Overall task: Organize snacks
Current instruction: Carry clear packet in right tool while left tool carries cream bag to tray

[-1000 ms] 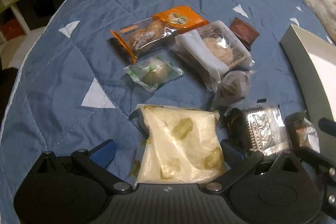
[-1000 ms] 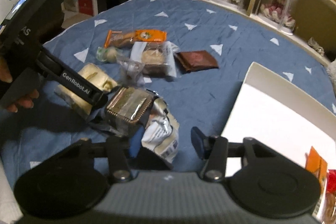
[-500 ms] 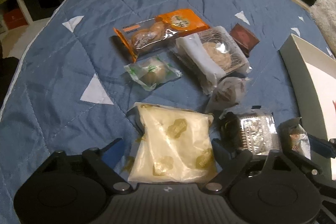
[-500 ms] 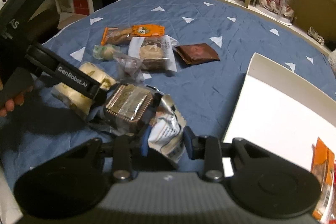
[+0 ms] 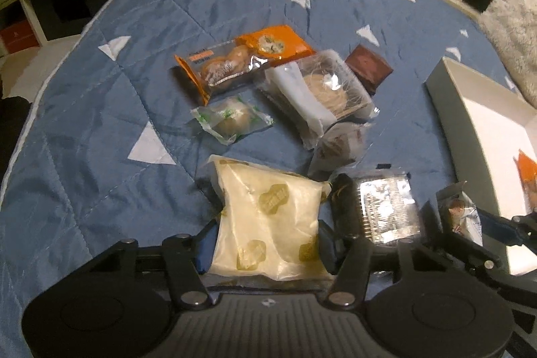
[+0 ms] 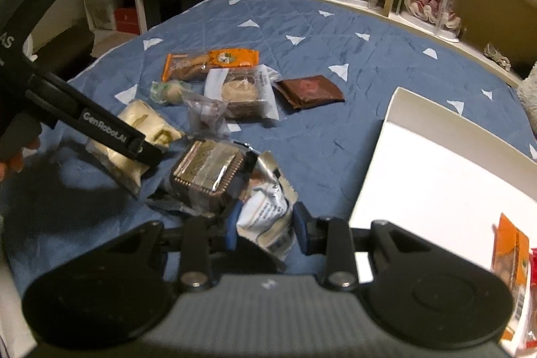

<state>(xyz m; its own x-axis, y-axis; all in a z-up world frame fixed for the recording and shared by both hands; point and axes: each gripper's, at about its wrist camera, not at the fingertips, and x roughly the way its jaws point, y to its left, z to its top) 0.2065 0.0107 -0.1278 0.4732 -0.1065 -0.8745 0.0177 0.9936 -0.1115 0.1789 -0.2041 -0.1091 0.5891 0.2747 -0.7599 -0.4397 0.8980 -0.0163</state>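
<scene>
My left fingers (image 5: 261,244) are closing on the cream bag with yellow prints (image 5: 268,223), blue pads pressing both side edges, bag lying on the blue quilt (image 5: 100,123) of the bed. My right fingers (image 6: 265,228) are gripping the silver-white foil pouch (image 6: 265,217) at its lower end, pads narrow and touching both sides; the pouch is leaning against the foil-topped brown tray snack (image 6: 208,168), which is sitting just beside the cream bag. In the right view my left gripper's arm is crossing over the cream bag. Further out on the quilt a cluster is lying: the orange pastry pack (image 5: 241,62), the small green-printed round bun (image 5: 231,121) just below it, the clear-wrapped round cake (image 5: 319,93) to the right, a small clear wrapped brown piece (image 5: 339,145) near that cake, and the dark brown flat packet (image 5: 367,69) touching the cake's far corner. The white box (image 6: 436,176) is sitting to the right, well apart from the cluster, with an orange packet (image 6: 510,254) already lying in its near right corner. Shelves with clear doll cases are running behind the bed.
</scene>
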